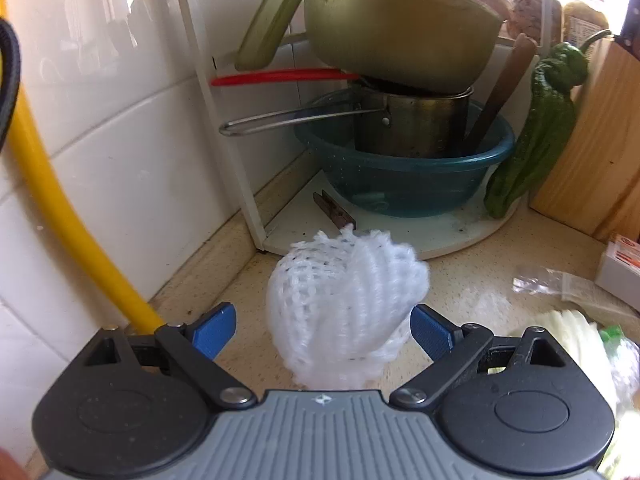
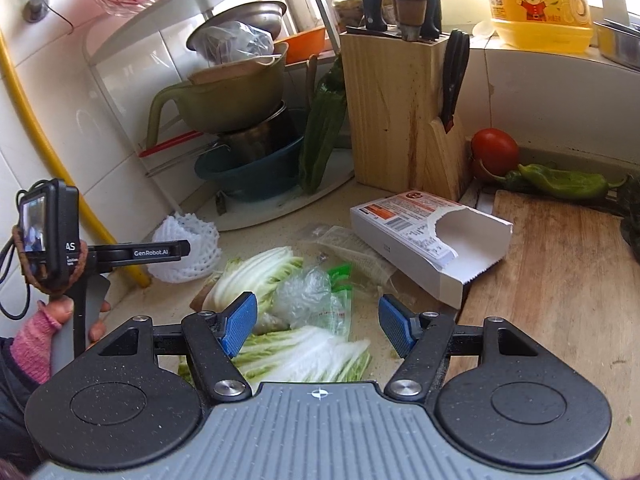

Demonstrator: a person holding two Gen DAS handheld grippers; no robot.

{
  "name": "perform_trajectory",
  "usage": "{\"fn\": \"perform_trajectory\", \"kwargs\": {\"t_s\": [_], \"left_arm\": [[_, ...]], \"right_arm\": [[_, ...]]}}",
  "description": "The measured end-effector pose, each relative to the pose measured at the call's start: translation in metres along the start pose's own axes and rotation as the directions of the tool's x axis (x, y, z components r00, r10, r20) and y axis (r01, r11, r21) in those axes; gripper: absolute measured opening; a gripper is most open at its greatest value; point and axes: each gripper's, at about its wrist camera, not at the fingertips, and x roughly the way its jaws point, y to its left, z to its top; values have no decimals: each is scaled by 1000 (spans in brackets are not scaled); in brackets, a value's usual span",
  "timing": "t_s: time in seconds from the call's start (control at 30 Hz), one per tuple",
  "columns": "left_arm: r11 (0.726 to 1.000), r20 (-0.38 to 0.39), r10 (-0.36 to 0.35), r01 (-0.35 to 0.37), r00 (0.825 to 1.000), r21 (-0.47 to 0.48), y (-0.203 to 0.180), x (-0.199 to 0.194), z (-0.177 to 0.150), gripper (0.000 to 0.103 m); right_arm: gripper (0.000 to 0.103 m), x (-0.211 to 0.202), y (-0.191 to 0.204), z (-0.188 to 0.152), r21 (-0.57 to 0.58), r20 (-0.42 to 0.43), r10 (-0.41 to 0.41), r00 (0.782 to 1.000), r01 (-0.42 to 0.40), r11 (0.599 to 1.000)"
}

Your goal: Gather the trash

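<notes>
Left gripper (image 1: 323,330): blue pads spread apart, with the white foam fruit net (image 1: 344,312) standing between them; the right pad sits at the net's edge, the left pad is clear of it, and no clamping is evident. The net rests on the speckled countertop (image 1: 472,280) near the back wall, in front of the white corner rack (image 1: 400,236) that carries a blue basin (image 1: 404,184), a steel pot (image 1: 412,128) and an olive-green bowl (image 1: 400,28) stacked upward.

Right gripper (image 2: 318,324): jaws apart, nothing between the pads. It hangs over cut cabbage pieces (image 2: 304,354) and a crumpled clear plastic bag (image 2: 308,296) lying on the countertop. Further back lies a torn white carton (image 2: 424,240), its open end resting at the left edge of the wooden cutting board (image 2: 560,280). A knife block (image 2: 396,108) stands behind the carton, towards the back of the countertop. A tomato (image 2: 494,148) and a green pepper (image 2: 560,180) lie at the board's far edge. In the right wrist view a hand (image 2: 76,312) in a pink sleeve holds the left gripper's handle at the left.
</notes>
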Motion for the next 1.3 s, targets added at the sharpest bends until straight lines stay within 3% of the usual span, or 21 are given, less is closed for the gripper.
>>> {"fn": "perform_trajectory", "kwargs": {"t_s": [0.1,0.13,0.17,0.23,0.37,0.53,0.93,1.0,1.07,1.3], "left_arm": [[1000,-8,-13,13,1000,-15,0,14,1,90],[1000,-11,-22,21,1000,-20,0,18,2,81],[999,-20,-38,37,999,-26,0,23,2,62],[996,-34,-82,80,996,-47,2,28,2,48],[993,-3,-99,99,995,-58,4,27,5,38],[985,19,-148,149,989,-91,12,14,10,36],[978,11,-203,203,979,-49,0,-8,7,36],[978,4,-206,206,978,-40,-5,-9,4,36],[976,-4,-213,213,977,-32,-10,-12,2,36],[976,-6,-217,217,976,0,-23,-19,-2,36]], "right_arm": [[75,8,-4,8,-17,-3,-10,1000,10,1000],[76,11,-6,10,-26,-3,-21,1000,21,999],[77,13,-9,12,-36,-2,-34,999,34,999],[77,16,-15,16,-53,0,-54,999,54,997],[78,27,-31,24,-62,-5,-91,996,90,994],[78,45,-48,35,-55,-31,-121,992,119,991],[77,101,-66,44,37,-122,-34,992,38,999],[72,107,-68,44,53,-129,-17,992,24,998],[51,113,-72,45,78,-138,-6,990,17,997],[32,112,-88,42,265,-123,152,981,-115,957]]}}
